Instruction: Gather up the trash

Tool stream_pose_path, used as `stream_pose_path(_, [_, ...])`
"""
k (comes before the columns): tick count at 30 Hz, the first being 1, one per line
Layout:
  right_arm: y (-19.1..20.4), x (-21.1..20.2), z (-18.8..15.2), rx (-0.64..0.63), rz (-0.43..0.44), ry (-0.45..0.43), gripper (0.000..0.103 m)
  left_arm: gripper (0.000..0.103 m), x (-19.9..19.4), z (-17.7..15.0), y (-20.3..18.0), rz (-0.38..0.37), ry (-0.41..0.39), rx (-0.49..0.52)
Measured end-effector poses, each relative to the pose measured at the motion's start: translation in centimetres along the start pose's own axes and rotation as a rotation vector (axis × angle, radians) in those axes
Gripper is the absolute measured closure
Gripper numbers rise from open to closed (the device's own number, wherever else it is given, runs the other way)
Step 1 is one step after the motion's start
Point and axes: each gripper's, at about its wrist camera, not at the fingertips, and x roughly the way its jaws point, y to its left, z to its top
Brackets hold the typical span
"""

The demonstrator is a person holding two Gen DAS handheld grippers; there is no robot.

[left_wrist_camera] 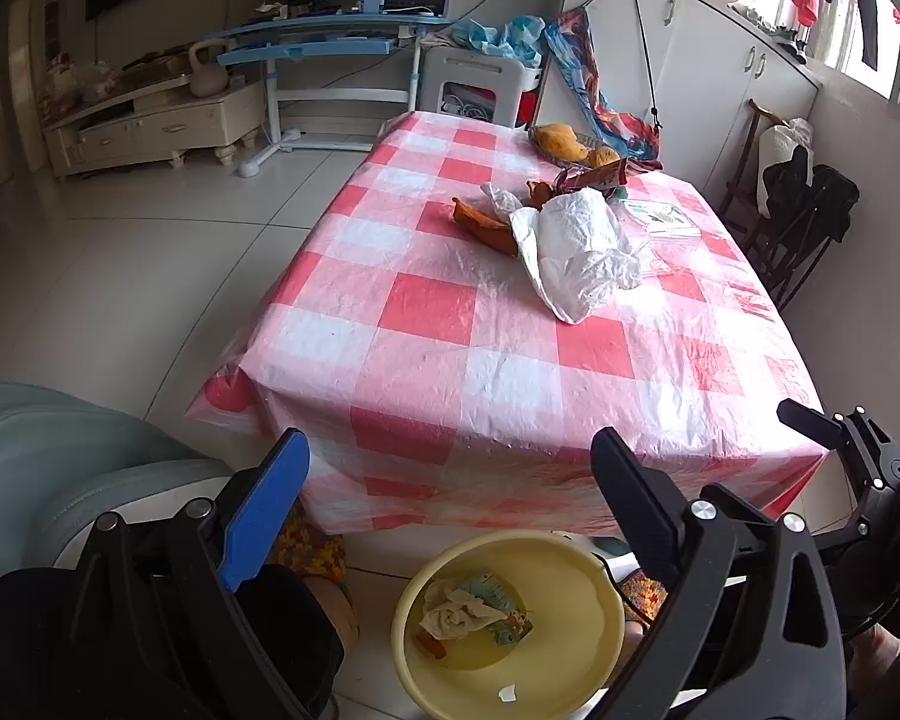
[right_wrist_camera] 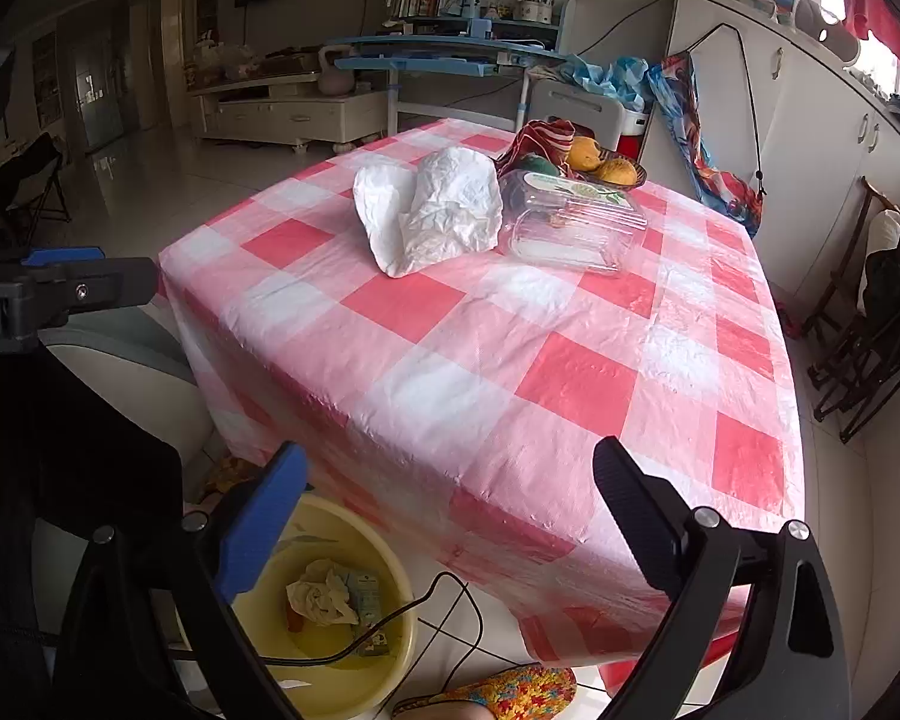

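Both tongs, left and right, spread wide, gripping nothing. Yellow basin on floor below worktop edge (crumpled tissue inside). White bag and peels on worktop.

Spread wide and empty, left gripper fingers above a yellow basin holding crumpled tissue; beyond the fingertips, white plastic bag and orange peel on the checked desk.
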Motion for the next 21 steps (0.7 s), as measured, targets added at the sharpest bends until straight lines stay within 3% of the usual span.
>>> stream_pose_path(21, [1.2,0.4,-0.1,-0.054,-0.014,0.009,0.011,0.011,0.3,-0.1,-0.3,-0.001,0.009,0.002])
